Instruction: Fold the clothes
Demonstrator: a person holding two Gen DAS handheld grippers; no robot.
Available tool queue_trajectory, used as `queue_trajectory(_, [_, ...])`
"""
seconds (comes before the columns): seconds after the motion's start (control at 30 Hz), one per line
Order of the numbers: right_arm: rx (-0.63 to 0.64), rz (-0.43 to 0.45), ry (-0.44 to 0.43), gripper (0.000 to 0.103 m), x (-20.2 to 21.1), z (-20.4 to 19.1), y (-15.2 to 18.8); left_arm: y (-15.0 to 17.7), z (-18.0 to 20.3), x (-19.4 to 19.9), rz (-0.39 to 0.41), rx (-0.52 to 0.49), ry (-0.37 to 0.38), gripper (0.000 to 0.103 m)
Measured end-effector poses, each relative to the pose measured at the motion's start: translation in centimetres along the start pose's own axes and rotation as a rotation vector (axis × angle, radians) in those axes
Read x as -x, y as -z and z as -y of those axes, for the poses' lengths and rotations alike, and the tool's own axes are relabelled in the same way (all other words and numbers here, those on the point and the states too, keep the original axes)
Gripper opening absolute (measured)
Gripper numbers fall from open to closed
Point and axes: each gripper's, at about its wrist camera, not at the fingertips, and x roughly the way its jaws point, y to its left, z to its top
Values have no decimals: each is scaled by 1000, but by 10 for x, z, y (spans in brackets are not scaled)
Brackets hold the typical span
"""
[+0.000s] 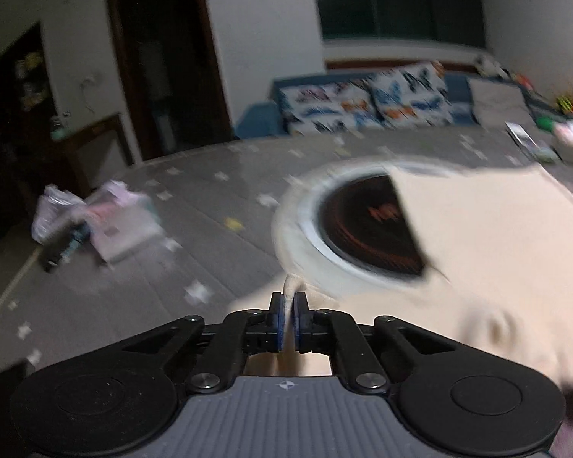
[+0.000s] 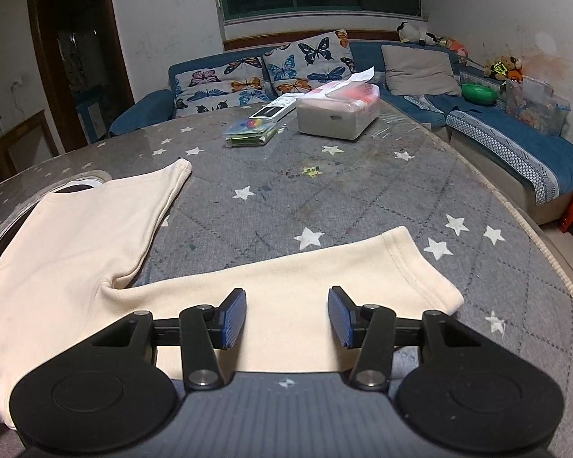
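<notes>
table: a round table under a grey quilted cloth with white stars (image 2: 363, 198) is carrying everything; a recessed round burner with a metal rim (image 1: 366, 229) is sitting in it, partly covered.
garment: cream-coloured soft knit shorts (image 2: 80, 252) are lying flat, body over the burner, one leg (image 2: 324, 278) stretching toward the right gripper, the other pointing toward the far side.
handling: judging by the wrinkles, the cloth is light, limp and likely to sag; hems and corners are offering the surest hold.
left gripper (image 1: 289, 313): it is pinching a small ridge of the cream fabric between pressed-together pads, at the garment's near edge.
right gripper (image 2: 286, 316): it is hovering spread over the near leg, gripping nothing.
clutter: a grey tissue box (image 2: 336, 114) is standing well apart.
</notes>
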Motion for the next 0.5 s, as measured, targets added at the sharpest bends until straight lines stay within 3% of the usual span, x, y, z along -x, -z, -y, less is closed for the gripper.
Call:
queue_trajectory(0.17, [-4,-1,0,49,0,0,0,-22,-36,-10,58,81,-78,4])
queue_trajectory(0.33, [5,-6,8,50,-1,-2,-1,-25,-61,-21,95,121,-100,5])
queue_trajectory(0.5, [14,-11,12,54,-2,-4,0,-7,-82,-29,32,192,-128,5])
